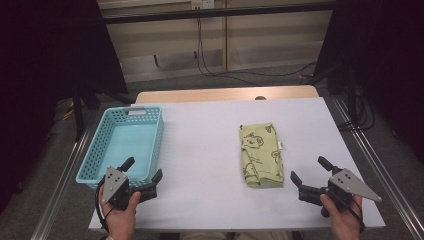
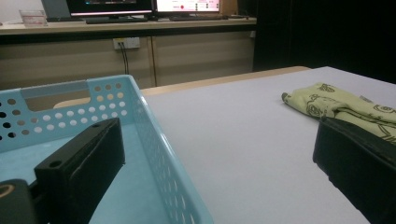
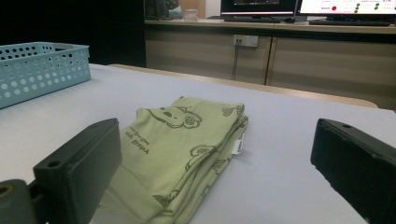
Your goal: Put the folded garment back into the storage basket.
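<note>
On the grey table (image 1: 210,150), the light-blue perforated plastic basket (image 1: 122,145) sits left, the folded green printed cloth (image 1: 261,155) right. Our 2 grippers, left gripper (image 1: 144,176) and right gripper (image 1: 307,173), gape wide, empty; we should pinch the cloth's near edge squarely.

The cloth (image 1: 262,155) is pale yellow-green, with a print of bears and small flowers drawn in dark lines, and it has a small white tag. The basket (image 1: 100,145) is light blue, with rows of round holes in its walls. The surface (image 1: 205,145) is plain pale grey. Each hand-held gripper, left (image 1: 145,176) and right (image 1: 309,174), is black with a grey plate.
</note>
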The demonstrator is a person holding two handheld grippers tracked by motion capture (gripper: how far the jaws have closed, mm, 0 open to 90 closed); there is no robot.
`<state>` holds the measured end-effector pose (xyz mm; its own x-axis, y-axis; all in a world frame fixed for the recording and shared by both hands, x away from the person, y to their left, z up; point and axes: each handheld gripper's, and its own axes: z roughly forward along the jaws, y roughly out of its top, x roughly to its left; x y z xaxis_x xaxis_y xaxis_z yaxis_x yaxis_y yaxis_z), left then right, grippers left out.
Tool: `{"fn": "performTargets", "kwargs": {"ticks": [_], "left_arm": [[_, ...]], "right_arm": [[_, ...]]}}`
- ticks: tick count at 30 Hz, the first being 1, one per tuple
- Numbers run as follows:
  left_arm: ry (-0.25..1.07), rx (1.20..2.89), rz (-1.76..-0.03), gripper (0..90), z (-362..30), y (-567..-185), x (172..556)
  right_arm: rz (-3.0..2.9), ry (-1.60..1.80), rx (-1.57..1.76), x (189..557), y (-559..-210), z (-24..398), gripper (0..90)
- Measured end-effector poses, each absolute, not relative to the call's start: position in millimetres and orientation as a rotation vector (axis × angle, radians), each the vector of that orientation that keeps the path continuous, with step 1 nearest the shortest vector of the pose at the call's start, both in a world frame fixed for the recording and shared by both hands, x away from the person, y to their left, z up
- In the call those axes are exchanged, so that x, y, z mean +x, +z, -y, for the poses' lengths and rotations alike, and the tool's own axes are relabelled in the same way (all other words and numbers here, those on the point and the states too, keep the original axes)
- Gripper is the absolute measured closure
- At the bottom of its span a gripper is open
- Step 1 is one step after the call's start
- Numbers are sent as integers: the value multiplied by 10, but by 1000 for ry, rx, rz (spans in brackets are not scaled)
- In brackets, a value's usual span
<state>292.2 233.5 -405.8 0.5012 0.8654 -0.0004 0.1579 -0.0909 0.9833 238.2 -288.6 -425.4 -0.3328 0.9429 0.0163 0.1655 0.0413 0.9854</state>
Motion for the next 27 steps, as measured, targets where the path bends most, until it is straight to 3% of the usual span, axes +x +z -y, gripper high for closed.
{"fn": "performTargets", "kwargs": {"ticks": [27], "left_arm": [[670,1659,-886,37,-2081,-4084,2984]], "right_arm": [[-1768,1419,1108,2468,-4286,2743,23]]}}
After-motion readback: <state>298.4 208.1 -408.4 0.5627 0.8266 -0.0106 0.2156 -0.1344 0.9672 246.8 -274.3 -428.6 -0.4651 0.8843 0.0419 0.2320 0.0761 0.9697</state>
